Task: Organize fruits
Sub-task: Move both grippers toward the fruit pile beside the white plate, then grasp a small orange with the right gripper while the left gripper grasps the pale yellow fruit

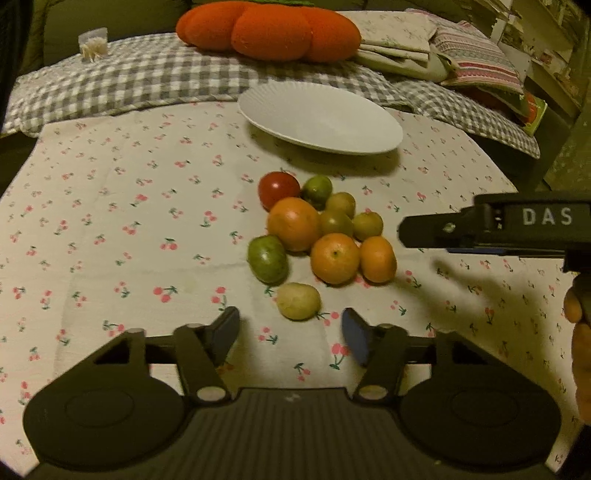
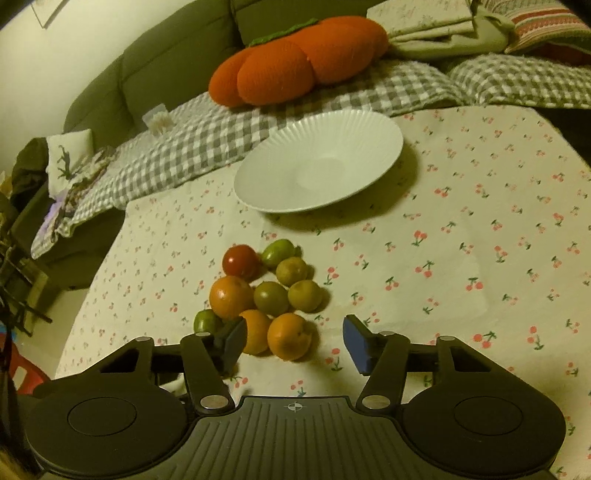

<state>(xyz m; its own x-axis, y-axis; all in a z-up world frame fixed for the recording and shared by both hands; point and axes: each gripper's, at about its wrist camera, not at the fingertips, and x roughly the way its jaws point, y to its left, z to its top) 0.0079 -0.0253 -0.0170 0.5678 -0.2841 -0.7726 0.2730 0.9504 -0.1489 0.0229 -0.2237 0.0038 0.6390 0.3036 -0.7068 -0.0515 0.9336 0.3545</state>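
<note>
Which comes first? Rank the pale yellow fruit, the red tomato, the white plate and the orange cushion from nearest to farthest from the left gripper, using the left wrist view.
1. Pale yellow fruit: just ahead of the left gripper.
2. Red tomato: far side of the pile, slightly left.
3. White plate: beyond the pile.
4. Orange cushion: farthest, on the checked cloth.

Left tongs (image 1: 290, 334) gape near a pale fruit (image 1: 298, 301); beyond lie clustered fruits (image 1: 317, 229), then a white plate (image 1: 320, 116); right tongs (image 1: 402, 230) hover right.
</note>
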